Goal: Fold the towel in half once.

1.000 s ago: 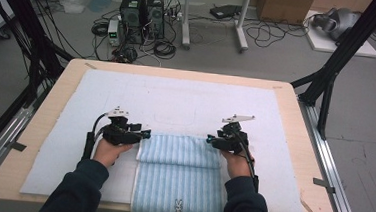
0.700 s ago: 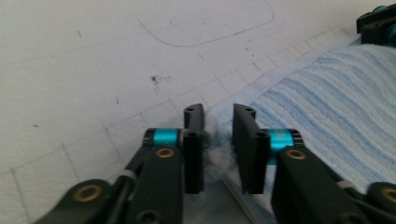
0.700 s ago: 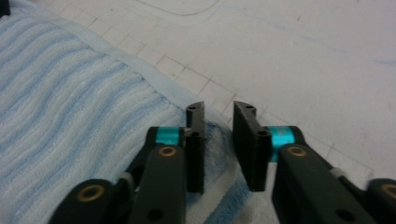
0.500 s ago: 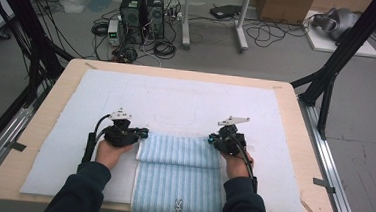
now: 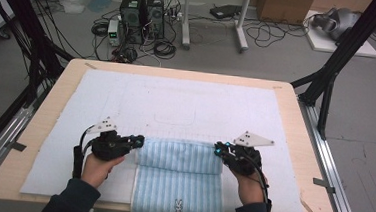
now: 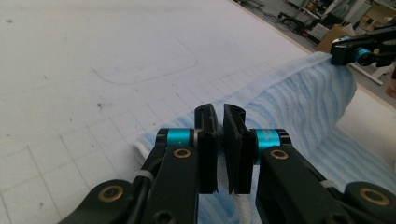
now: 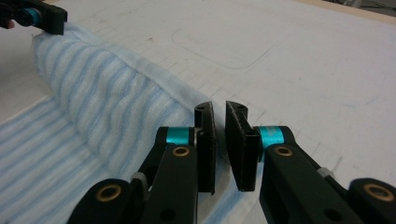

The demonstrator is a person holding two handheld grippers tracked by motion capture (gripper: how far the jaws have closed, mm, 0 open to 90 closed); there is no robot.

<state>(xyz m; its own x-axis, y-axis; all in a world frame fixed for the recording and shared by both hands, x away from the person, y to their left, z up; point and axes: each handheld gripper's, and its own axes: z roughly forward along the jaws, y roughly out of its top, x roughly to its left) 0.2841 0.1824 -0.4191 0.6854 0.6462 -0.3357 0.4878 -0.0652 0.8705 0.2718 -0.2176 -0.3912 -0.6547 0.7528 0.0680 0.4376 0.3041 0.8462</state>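
— Changed at the left gripper (image 5: 138, 142)?
— Jaws just closed, now clamped on the left corner of the striped towel (image 5: 178, 183); edge pinched between the pads. Lifted a little and carried farther up the white mat (image 5: 186, 101) than before.

— And the towel itself?
— Lying at the near middle of the mat, far edge raised into a rolled fold strung between both grippers, near end draped over the table's (image 5: 295, 113) front edge.

— Right gripper (image 5: 218, 150)?
— Same: jaws just closed, gripping the right corner, raised and moved forward from a second ago.
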